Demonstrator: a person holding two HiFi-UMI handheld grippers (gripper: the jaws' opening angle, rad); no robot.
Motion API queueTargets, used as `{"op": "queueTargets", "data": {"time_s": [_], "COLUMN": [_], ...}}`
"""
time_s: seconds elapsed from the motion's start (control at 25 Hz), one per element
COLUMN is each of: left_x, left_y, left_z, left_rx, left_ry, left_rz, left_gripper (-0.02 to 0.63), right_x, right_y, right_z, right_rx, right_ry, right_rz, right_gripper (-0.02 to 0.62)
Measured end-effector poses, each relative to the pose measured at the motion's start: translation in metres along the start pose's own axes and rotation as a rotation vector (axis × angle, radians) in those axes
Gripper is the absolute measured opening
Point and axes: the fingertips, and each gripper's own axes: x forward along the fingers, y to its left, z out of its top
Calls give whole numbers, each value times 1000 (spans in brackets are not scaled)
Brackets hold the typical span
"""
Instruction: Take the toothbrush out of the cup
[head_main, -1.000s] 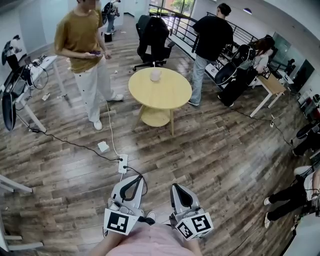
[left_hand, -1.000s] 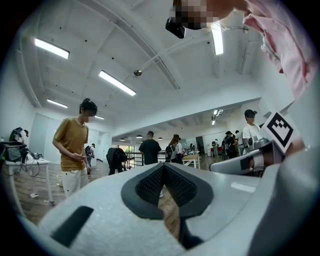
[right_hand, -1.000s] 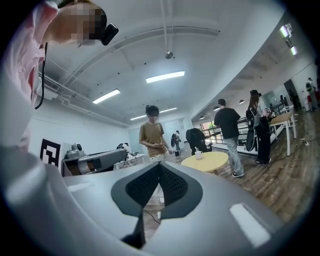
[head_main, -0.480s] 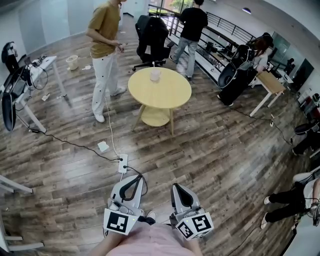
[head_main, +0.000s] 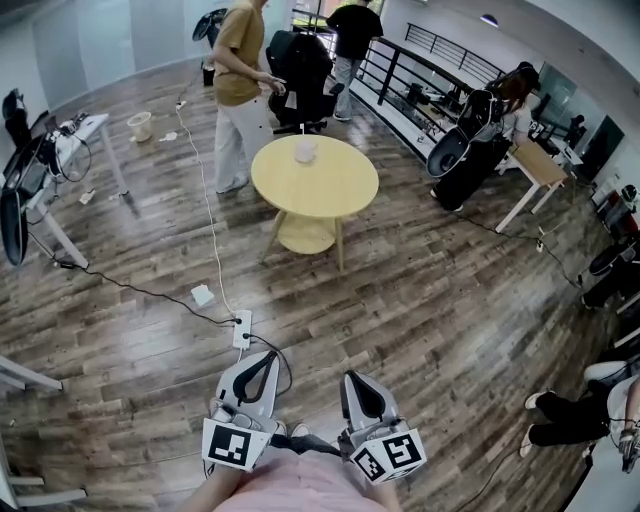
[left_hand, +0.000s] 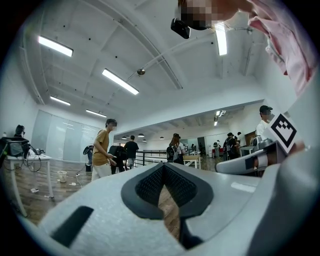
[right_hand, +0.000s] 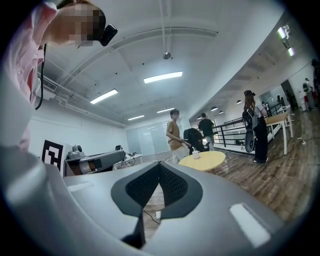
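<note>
A white cup (head_main: 304, 151) with a thin toothbrush standing up in it sits on the round yellow table (head_main: 325, 190), far across the wooden floor. In the right gripper view the cup (right_hand: 196, 154) shows small on the table (right_hand: 206, 160). Both grippers are held low, close to my body and far from the table. My left gripper (head_main: 266, 360) points forward, its jaws together with nothing between them (left_hand: 163, 167). My right gripper (head_main: 351, 380) is beside it, also shut and empty (right_hand: 159, 165).
A person in an ochre shirt (head_main: 240, 90) stands at the table's far left, by a black office chair (head_main: 300, 65). A power strip (head_main: 241, 329) and cables lie on the floor ahead of me. Desks stand at left (head_main: 60, 140) and right (head_main: 535, 170).
The person in the ochre shirt has walked from the left toward the far side of the table; the person in black has moved off to the back. Both grippers have stayed put.
</note>
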Motion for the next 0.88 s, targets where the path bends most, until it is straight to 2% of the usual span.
{"op": "queueTargets", "data": {"time_s": [0.2, 0.56, 0.72, 0.88], "left_x": [21, 101, 128, 170], "left_y": [9, 12, 22, 36], "left_z": [-22, -26, -51, -48], "left_rx": [10, -2, 24, 18], "left_ry": [72, 33, 116, 73], "left_rz": [20, 110, 122, 135], "left_gripper": [-3, -3, -3, -3], "right_x": [6, 30, 53, 87], "right_y": [-27, -118, -152, -179], "right_z": [-3, 21, 24, 27], "right_rx": [7, -10, -6, 5], "right_ry": [13, 25, 39, 44], "right_rz": [-18, -8, -4, 7], "right_gripper": [8, 8, 8, 8]}}
